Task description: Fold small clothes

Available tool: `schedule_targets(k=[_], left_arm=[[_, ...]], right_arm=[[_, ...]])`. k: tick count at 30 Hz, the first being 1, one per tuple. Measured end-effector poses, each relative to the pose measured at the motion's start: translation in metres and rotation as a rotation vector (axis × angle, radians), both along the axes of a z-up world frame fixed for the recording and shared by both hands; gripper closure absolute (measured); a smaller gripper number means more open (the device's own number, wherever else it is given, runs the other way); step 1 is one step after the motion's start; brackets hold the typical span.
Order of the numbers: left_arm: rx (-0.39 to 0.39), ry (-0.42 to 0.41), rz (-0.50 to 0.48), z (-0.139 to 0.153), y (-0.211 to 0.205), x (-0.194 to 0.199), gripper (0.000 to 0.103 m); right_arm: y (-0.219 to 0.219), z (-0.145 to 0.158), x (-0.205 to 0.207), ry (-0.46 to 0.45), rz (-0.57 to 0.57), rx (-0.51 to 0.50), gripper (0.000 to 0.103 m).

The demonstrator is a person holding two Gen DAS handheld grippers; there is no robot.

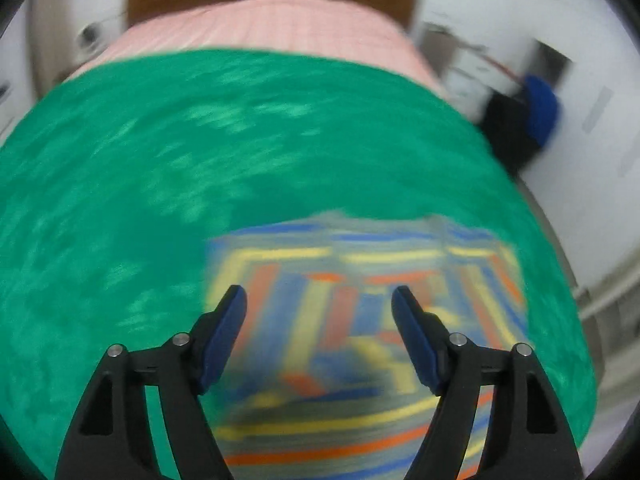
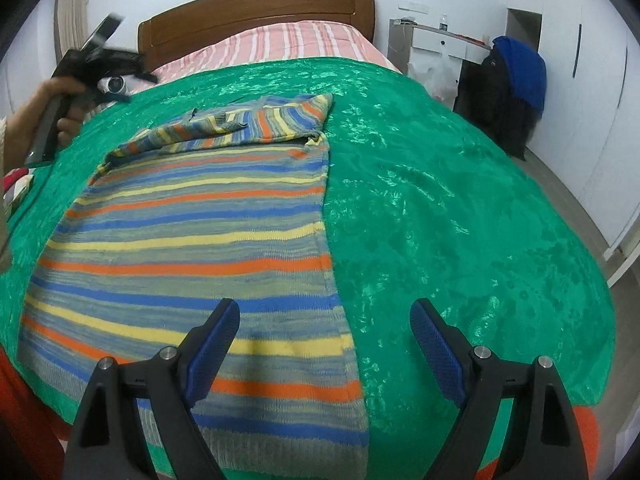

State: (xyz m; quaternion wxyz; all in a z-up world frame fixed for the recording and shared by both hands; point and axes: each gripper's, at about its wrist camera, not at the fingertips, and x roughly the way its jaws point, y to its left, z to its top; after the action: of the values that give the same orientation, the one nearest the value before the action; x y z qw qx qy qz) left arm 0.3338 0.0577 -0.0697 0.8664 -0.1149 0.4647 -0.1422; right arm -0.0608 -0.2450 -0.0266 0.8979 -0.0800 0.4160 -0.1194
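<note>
Green bedspread (image 2: 440, 200) covers most of both views, pink striped sheet (image 2: 288, 42) and wooden headboard (image 2: 256, 4) at top of frame. Striped sweater (image 2: 192, 248) lies flat on bedspread, fills left-center of right wrist view; sleeve folded across its upper edge. Blue garment (image 2: 520, 68) over dark chair, upper right. Right gripper (image 2: 324, 320) bottom center, jaws wide, nothing between, tips over sweater's right edge. Left gripper (image 1: 319, 300) jaws wide, empty, above sweater; view blurred. Hand (image 2: 44, 108) grips its handle, upper left.
</note>
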Motion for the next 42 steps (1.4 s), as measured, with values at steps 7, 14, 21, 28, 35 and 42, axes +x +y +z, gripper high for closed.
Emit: schedule_targets(k=[7, 14, 21, 28, 35, 42], left_arm=[[0.134, 0.118, -0.041, -0.071, -0.006, -0.017, 0.035], [0.231, 0.092, -0.143, -0.079, 0.013, -0.082, 0.048], [0.133, -0.02, -0.101, -0.059, 0.041, -0.103, 0.027], [0.107, -0.074, 0.029, -0.103, 0.082, -0.12, 0.02], [0.021, -0.135, 0.053, -0.114, 0.091, -0.128, 0.011], [0.007, -0.143, 0.041, -0.113, 0.095, -0.13, 0.008]], right_arm=[[0.007, -0.01, 0.003, 0.03, 0.034, 0.008, 0.017], [0.005, 0.005, -0.002, 0.0, 0.024, 0.001, 0.016], [0.014, 0.027, 0.029, 0.034, 0.159, 0.152, 0.016], [0.012, 0.06, 0.19, 0.183, 0.309, 0.616, 0.022], [0.05, 0.002, 0.354, 0.339, 0.321, 0.483, 0.043], [0.084, -0.031, 0.368, 0.397, 0.543, 0.342, 0.095]])
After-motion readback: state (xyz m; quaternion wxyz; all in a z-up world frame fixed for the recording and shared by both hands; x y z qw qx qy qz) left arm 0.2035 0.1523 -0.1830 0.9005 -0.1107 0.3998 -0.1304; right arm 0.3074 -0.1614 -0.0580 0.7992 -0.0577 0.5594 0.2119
